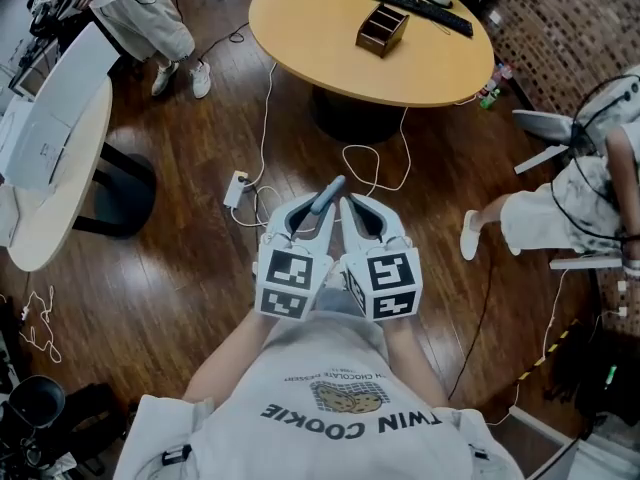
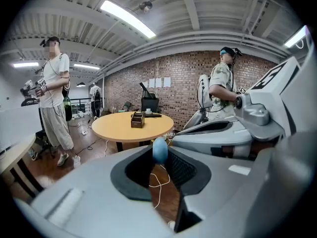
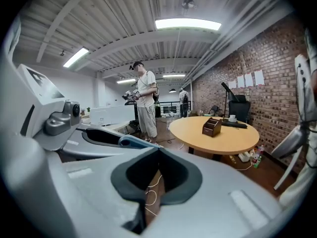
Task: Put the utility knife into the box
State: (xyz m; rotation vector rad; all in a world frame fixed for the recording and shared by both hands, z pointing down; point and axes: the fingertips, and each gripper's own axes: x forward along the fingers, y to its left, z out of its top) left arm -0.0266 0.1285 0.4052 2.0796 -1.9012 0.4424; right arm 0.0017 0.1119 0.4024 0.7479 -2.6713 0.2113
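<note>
The utility knife [image 1: 328,196] is blue-grey, and its rounded end [image 2: 159,150] sticks out past the tips of my left gripper [image 1: 322,208], which is shut on it. My right gripper [image 1: 352,206] is held right beside the left one at waist height over the floor. Its jaws meet at the tips with nothing between them [image 3: 158,151]. The box [image 1: 382,30] is a small brown wooden organizer with compartments. It stands on the round tan table [image 1: 330,38] well ahead of both grippers. The box [image 2: 137,119] shows in the left gripper view, and the box [image 3: 211,127] in the right gripper view.
A black keyboard [image 1: 420,10] and a cup lie behind the box. White cables and a power strip [image 1: 236,189] trail over the wooden floor below the grippers. A white table [image 1: 50,138] stands at the left, beside a standing person [image 1: 150,18]. Another person [image 1: 560,208] sits at the right.
</note>
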